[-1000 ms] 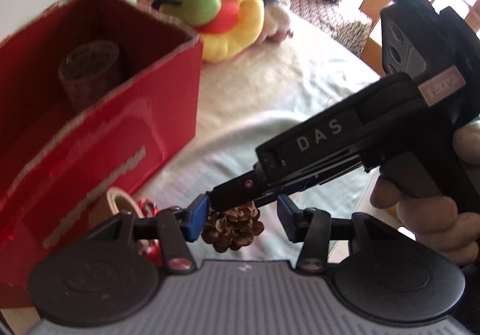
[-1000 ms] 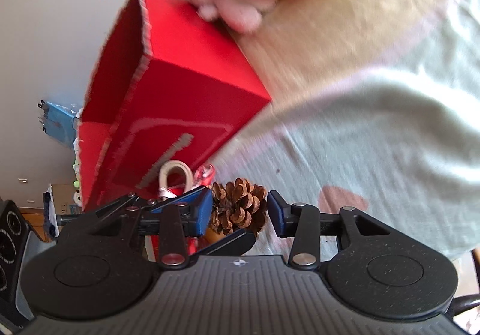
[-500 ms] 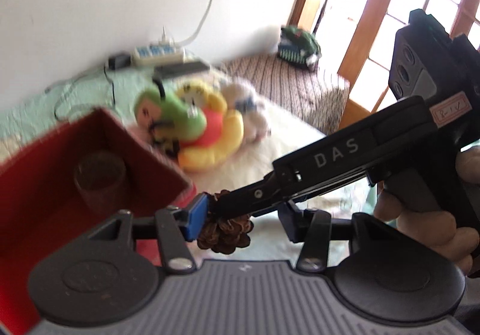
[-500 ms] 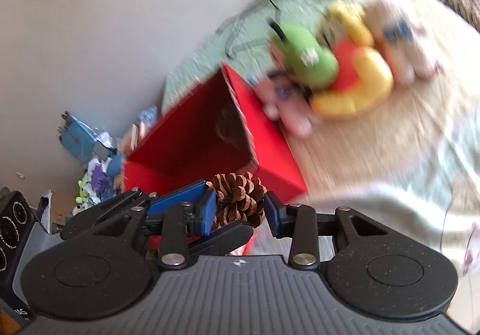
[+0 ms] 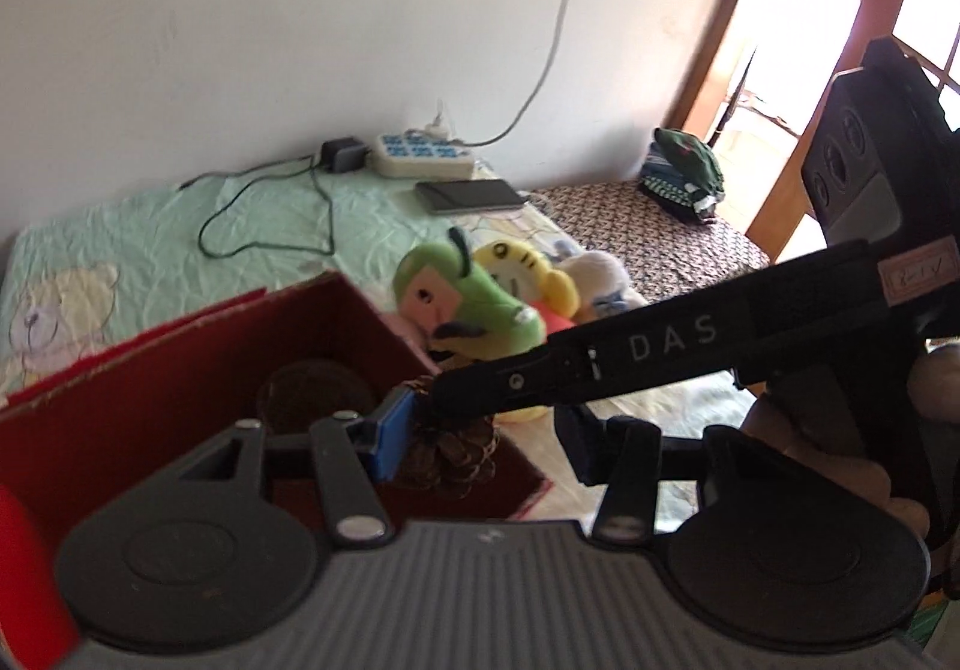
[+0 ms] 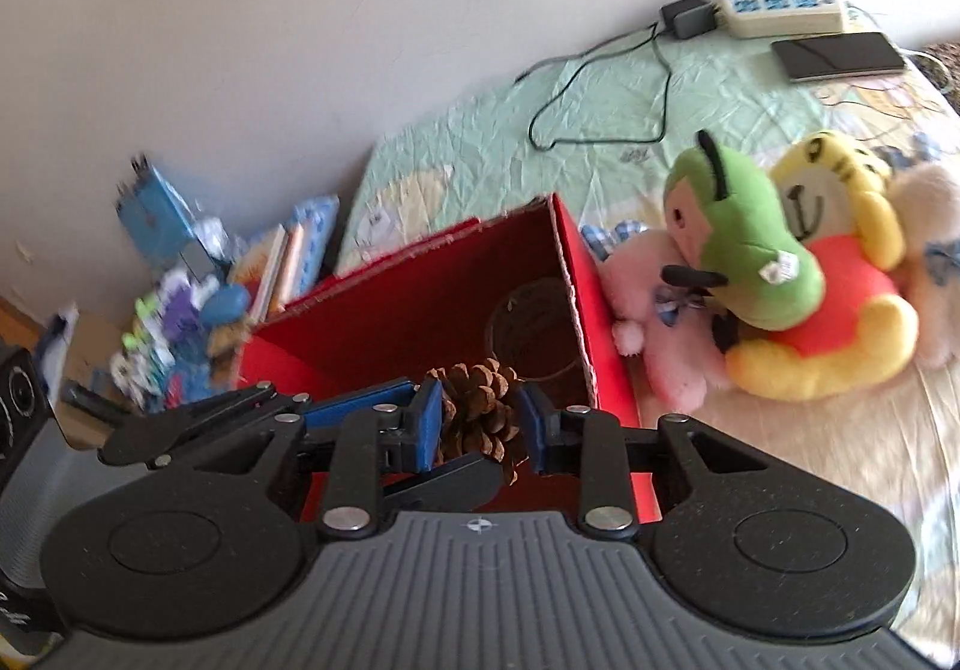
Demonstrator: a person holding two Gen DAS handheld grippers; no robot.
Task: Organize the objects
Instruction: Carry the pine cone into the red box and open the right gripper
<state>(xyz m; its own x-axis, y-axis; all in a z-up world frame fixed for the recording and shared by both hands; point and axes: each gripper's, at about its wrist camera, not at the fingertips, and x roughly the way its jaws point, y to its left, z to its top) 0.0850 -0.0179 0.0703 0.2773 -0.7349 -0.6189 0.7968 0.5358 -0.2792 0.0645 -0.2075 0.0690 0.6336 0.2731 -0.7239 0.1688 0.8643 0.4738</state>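
Above a bed [image 6: 456, 130] against the wall, a red box [image 6: 600, 322] stands open beside plush toys [image 6: 774, 280]. Both tools meet over it: the right tool [image 6: 480, 418], its jaws just closing, clamps a pine cone [image 6: 480, 400]; the left tool [image 5: 480, 436] stands apart, one pad beside the cone.

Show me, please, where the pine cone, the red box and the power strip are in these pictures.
pine cone [image 6: 477, 406]: right wrist view, on its brown scales.
red box [image 6: 606, 364]: right wrist view, on its outer right wall.
power strip [image 5: 423, 161]: left wrist view, on its top face.
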